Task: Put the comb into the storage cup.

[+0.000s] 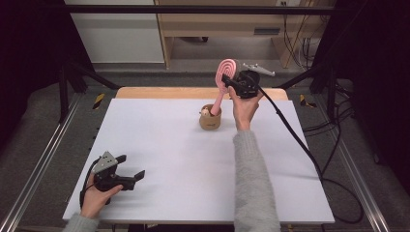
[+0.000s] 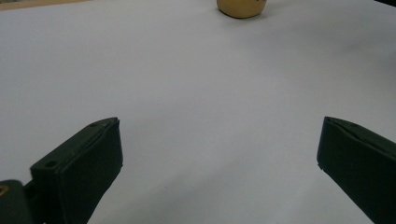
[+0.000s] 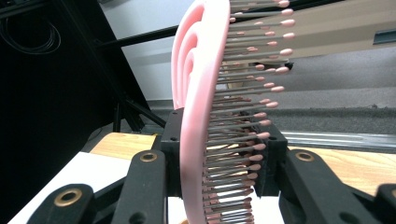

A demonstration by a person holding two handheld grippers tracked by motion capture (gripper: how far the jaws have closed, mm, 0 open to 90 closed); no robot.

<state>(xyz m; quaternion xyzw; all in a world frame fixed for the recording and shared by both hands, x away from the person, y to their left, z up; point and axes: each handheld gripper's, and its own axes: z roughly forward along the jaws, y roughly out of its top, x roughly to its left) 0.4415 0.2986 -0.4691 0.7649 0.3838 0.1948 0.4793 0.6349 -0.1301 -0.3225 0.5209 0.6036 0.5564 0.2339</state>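
Overhead, a pink brush (image 1: 223, 79) is gripped at its head by the right gripper (image 1: 231, 83), held up past the far side of a white table (image 1: 169, 159). The brush slants down, and its handle end is seen inside a tan cup (image 1: 210, 119) that stands on the table near the far edge. From the right gripper's camera, the jaws are seen pressed on the brush head (image 3: 201, 116), bristles facing right. Near the front left corner, the left gripper (image 1: 131, 173) is rested on the table, jaws spread wide with nothing between them; the cup (image 2: 241, 8) is seen far ahead of it
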